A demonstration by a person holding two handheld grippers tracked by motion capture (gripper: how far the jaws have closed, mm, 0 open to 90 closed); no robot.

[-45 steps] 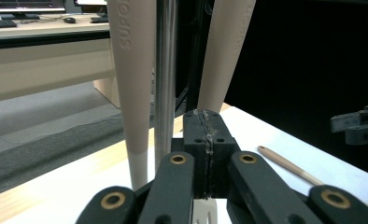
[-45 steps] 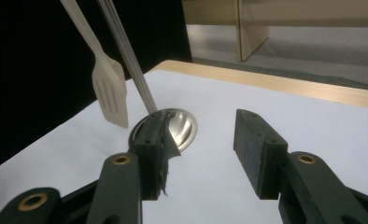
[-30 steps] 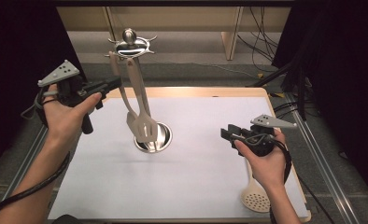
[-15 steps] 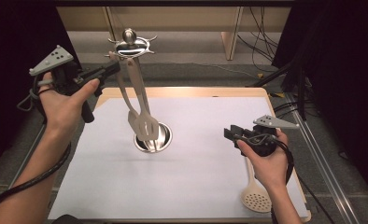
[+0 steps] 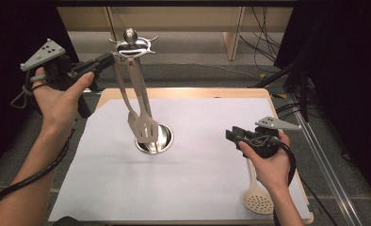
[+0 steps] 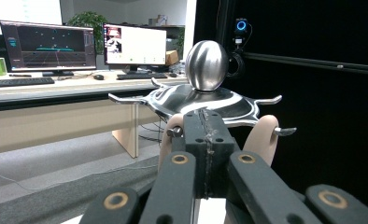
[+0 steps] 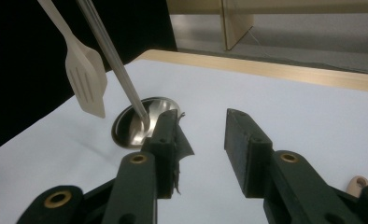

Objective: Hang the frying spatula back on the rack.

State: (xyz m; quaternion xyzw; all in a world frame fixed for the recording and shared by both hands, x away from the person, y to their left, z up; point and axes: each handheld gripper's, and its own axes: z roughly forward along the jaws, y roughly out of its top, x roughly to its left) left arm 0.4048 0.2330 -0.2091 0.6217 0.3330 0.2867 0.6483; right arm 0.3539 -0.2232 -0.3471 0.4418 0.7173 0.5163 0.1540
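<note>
The wooden table under a white paper sheet (image 5: 212,197) carries a polished steel utensil stand (image 5: 133,46). Its round dished base sits near the middle and a slim pole rises to a hooked disc topped by a ball knob.

A long beige slotted plastic spatula (image 5: 143,127) hangs from a hook on the stand's 9 o'clock side, its blade dangling just above the base. It looks light and fairly stiff, with a smooth, somewhat slippery handle, and hung this way it will swing freely. The best hold is probably high on the handle, right under the hook, so it can be lifted up and off. A lower grip would likely let the top catch on the hook. The neighbouring hooks and the pole stand close by, and the tall stand could tip if the spatula is dragged sideways.

The left gripper (image 5: 109,57) reaches in from 9 o'clock to the handle's top. Its jaws are pressed together against the beige end. I cannot tell whether they nip it.

The right gripper (image 5: 230,135) hovers at the table's 4 o'clock, well clear. Its jaws stand spread after just closing a little, with nothing between them.

A beige round perforated skimmer (image 5: 258,202) lies flat at 5 o'clock, out of the way.
</note>
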